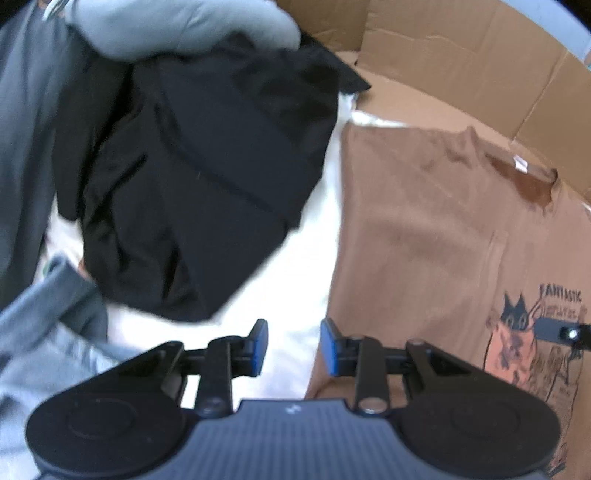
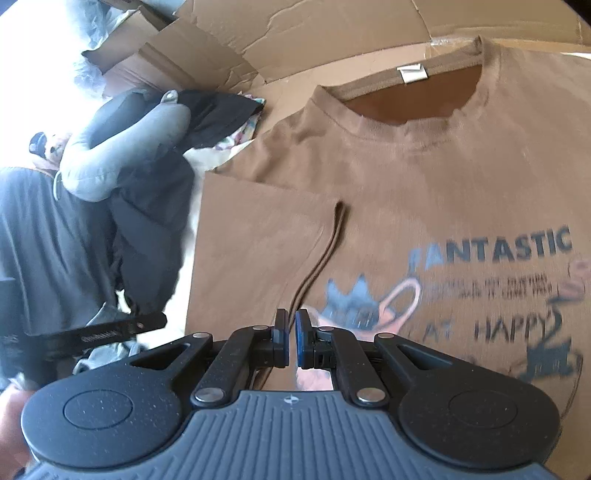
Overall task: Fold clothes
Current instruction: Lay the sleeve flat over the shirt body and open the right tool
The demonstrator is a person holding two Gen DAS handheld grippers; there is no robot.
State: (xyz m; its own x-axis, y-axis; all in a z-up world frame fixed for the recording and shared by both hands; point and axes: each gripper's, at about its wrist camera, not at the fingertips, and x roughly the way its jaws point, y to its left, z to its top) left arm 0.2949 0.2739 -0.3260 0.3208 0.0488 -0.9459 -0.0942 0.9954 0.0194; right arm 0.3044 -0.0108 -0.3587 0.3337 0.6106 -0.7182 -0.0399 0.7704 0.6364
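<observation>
A brown T-shirt point(image 1: 424, 229) with a cat print and the word FANTASTIC lies flat, face up, on cardboard. In the right wrist view the brown T-shirt point(image 2: 424, 166) has its left sleeve point(image 2: 258, 251) folded inward over the chest. My left gripper point(image 1: 294, 332) hangs open over the shirt's left edge and the white cloth point(image 1: 295, 258) beside it, with nothing between its blue pads. My right gripper point(image 2: 291, 325) is shut and empty above the shirt's front, near the folded sleeve's hem.
A crumpled black garment point(image 1: 207, 192) lies left of the shirt, with grey clothes point(image 1: 177, 26) piled behind and around it. The same black garment point(image 2: 147, 229) and grey clothes point(image 2: 125, 147) show in the right wrist view. Flattened cardboard point(image 1: 461, 62) walls the far side.
</observation>
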